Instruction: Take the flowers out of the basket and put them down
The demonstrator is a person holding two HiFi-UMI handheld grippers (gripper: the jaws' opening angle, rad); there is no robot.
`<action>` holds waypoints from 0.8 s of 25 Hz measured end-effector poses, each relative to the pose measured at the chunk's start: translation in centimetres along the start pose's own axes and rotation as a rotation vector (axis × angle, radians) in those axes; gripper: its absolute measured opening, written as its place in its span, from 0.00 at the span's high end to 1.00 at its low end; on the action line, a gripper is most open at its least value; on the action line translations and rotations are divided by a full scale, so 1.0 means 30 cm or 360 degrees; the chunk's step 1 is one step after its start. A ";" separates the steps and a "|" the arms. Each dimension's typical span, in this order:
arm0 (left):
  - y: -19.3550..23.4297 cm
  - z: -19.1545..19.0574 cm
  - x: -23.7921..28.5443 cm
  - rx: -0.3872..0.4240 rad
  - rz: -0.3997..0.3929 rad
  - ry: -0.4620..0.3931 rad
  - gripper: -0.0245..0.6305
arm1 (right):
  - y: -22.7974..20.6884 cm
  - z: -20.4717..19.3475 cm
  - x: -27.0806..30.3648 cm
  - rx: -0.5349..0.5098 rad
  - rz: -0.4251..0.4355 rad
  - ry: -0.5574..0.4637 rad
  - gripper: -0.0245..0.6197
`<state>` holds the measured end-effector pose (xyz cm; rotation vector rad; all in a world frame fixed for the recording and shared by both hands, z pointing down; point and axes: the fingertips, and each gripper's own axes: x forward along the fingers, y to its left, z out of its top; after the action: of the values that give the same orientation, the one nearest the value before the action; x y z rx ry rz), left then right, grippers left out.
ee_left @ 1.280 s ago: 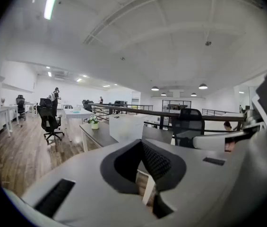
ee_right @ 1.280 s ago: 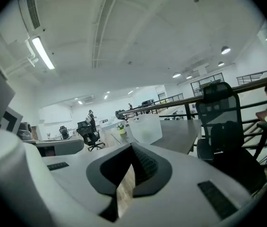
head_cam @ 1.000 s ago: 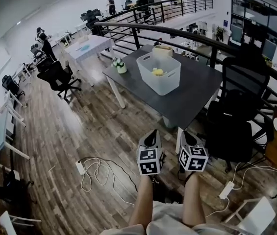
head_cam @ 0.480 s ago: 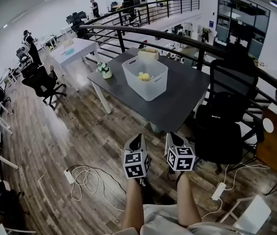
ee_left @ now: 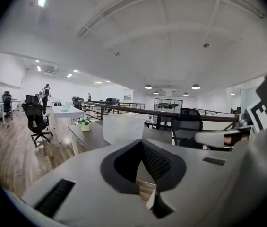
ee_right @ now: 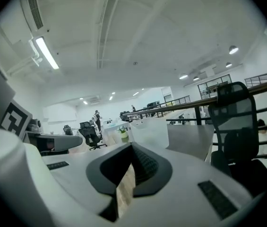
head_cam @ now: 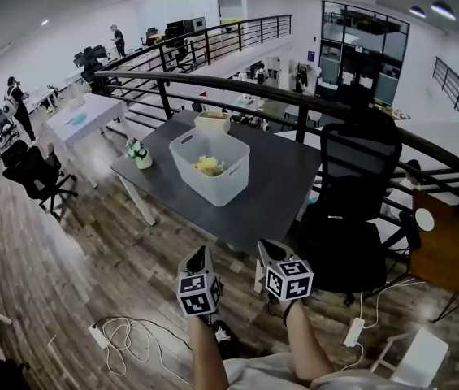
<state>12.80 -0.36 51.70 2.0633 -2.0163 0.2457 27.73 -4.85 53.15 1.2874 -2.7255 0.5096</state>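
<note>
I see the dark table (head_cam: 294, 177) well ahead, with the white basket (head_cam: 231, 184) standing on it and the yellow flowers (head_cam: 208, 166) lying inside. I judge them light, soft and easily crushed, so I'd pinch the stems, not the blooms. My left gripper (head_cam: 200, 257) and right gripper (head_cam: 266, 249) hang short of the table, jaws pressed together, empty.

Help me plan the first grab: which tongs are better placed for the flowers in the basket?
Probably left. Both are shut and empty, but the left tongs line up with the basket; the right tongs sit off to its side.
</note>
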 end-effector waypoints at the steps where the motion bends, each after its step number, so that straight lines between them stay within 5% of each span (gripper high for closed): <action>1: 0.005 -0.001 0.029 0.0000 -0.0024 0.0004 0.93 | -0.010 0.002 0.034 -0.0009 -0.0013 0.0021 0.93; 13: 0.189 0.167 0.322 0.0027 -0.0103 -0.0027 0.93 | -0.035 0.130 0.389 -0.0019 -0.0119 0.0101 0.93; 20: 0.362 0.223 0.452 0.0163 -0.0170 -0.0020 0.93 | -0.052 0.206 0.569 0.0094 -0.0278 -0.0049 0.93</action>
<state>2.04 -15.43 49.84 2.2316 -1.9309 0.3229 18.37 -20.39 51.41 1.5421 -2.6069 0.5613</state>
